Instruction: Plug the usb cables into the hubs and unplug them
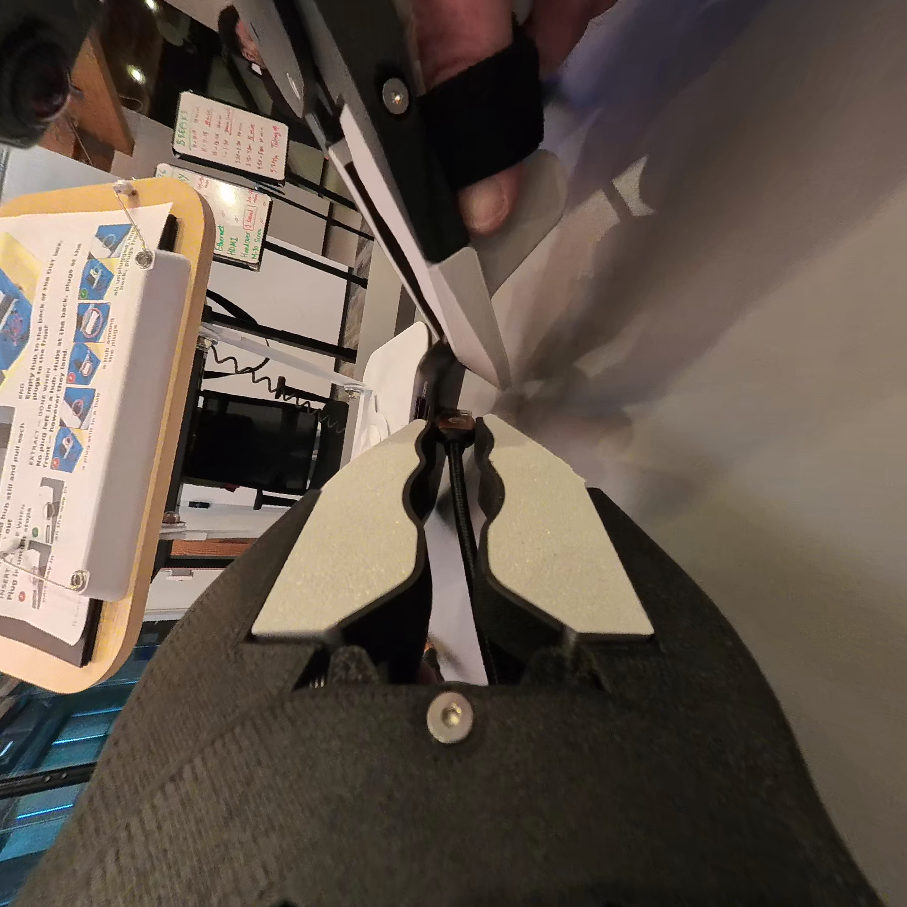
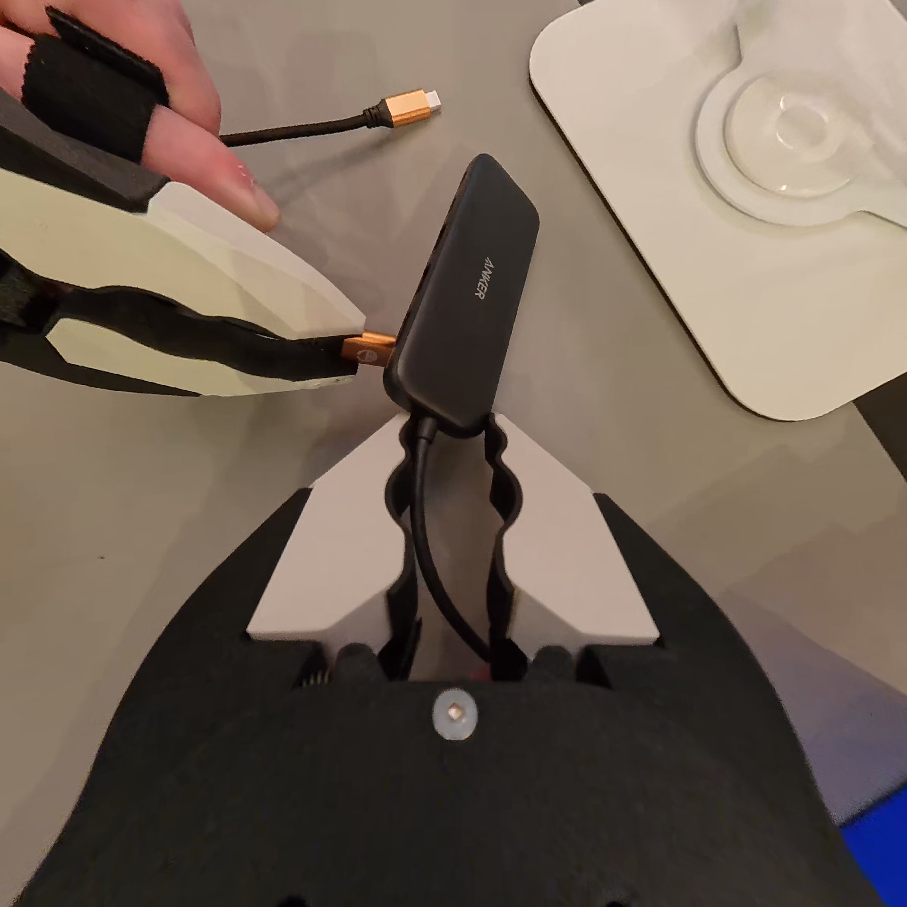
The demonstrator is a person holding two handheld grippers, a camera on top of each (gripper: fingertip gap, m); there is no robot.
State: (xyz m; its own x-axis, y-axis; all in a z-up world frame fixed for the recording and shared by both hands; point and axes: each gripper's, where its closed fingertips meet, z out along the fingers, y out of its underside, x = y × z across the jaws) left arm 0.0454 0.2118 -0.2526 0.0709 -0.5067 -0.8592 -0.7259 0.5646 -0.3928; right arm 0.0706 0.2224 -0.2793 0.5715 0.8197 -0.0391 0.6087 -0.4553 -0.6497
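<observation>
Right up close, the right gripper (image 2: 449, 422) is pinching the near end of the dark hub (image 2: 466, 294), nearly closed, the hub's own cable (image 2: 422, 530) looping back between its fingers. At nine o'clock the left gripper (image 2: 358, 353) is clamping a copper plug (image 2: 368, 346) against the hub's side. Farther off at eleven, a spare cable (image 2: 343, 122) is lying on the grey table (image 2: 147, 491); at two, a white tray (image 2: 638, 245).

hub (image 2: 461, 294) mid-table (image 2: 147, 491) | loose plug (image 2: 405, 109) behind | tray (image 2: 638, 245) right
</observation>
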